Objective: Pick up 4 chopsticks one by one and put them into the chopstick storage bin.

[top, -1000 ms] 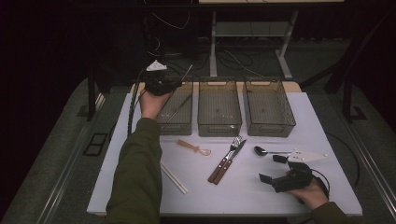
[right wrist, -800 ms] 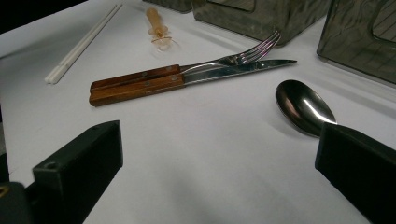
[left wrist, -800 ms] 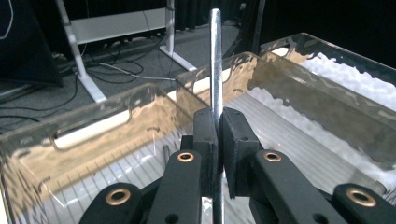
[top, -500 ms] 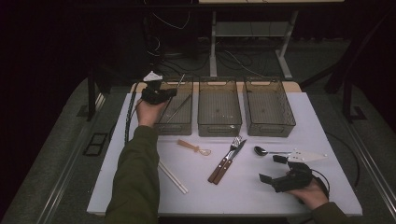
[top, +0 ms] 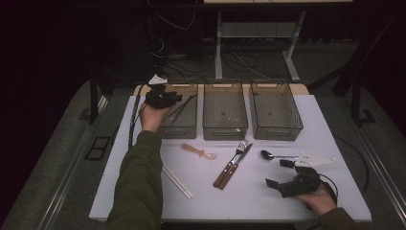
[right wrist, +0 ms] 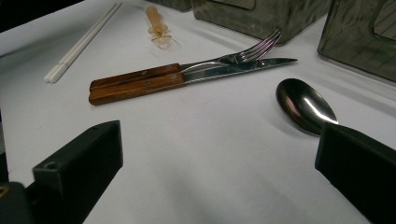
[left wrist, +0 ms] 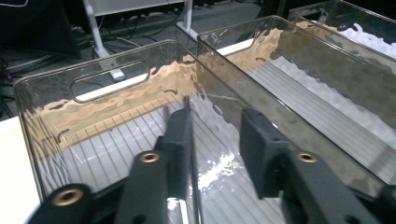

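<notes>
Holding the left gripper [top: 173,99], jaws parted and empty, over the left bin [top: 184,125], we risk clipping its wall on withdrawal, while the right gripper [top: 280,173], jaws wide and empty, could scatter the spoon [right wrist: 303,105], fork [right wrist: 247,52] and knife [right wrist: 224,72] lying near it.

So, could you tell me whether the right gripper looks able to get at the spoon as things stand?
Probably yes. The right gripper is open and sits just short of the spoon, which lies bare on the table beside one of its fingers, with nothing in between.
</notes>
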### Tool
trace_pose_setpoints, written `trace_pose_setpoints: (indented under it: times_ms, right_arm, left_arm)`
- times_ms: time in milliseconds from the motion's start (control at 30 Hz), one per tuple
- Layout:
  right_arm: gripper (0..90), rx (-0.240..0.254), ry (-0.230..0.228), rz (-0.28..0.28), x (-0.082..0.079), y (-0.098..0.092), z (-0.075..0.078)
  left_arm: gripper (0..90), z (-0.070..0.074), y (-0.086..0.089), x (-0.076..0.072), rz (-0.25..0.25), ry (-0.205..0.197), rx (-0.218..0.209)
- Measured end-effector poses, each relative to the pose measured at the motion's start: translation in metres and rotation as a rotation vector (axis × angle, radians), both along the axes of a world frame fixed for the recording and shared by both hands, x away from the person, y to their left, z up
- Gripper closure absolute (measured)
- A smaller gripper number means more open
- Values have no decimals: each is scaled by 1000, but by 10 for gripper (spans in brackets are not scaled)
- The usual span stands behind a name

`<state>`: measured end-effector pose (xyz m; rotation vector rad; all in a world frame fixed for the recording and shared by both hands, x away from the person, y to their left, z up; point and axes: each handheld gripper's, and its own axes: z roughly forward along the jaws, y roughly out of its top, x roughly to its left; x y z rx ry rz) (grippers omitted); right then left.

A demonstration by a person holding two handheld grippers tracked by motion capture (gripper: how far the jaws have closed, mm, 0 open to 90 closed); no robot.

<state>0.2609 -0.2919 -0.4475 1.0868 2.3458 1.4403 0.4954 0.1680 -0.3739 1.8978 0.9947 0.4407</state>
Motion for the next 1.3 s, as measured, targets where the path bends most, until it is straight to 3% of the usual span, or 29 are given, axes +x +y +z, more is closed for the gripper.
trace_pose_setpoints:
  times_ms: [67,200,300,400,500,633,933,1300]
  right_arm:
    - [11,0,4,-1,0,1,0]
    - [11,-7,1,4,0,1,0]
    - [11,-10,3,1,0,2,0]
    - [11,-11,3,1,0,2,-1]
    - [11,-9,5,1,1,2,-1]
    - [11,-10,5,0,1,2,-1]
    - [11,-11,0,4,-2,3,1]
    - [11,-18,-2,1,-2,3,0]
  left_arm:
    - [555,3,-1,-5,-19,-7,19]
    - [483,10,-2,-16,-49,-4,14]
    - [443,15,-2,-27,-65,-6,-1]
    - [379,20,-1,-38,-85,12,-48]
    - [354,23,-2,-50,-106,7,-24]
    - [340,25,-1,-65,-116,4,-33]
    - [316,16,-4,-101,-140,3,-8]
    - [316,-2,-6,-135,-172,-7,-40]
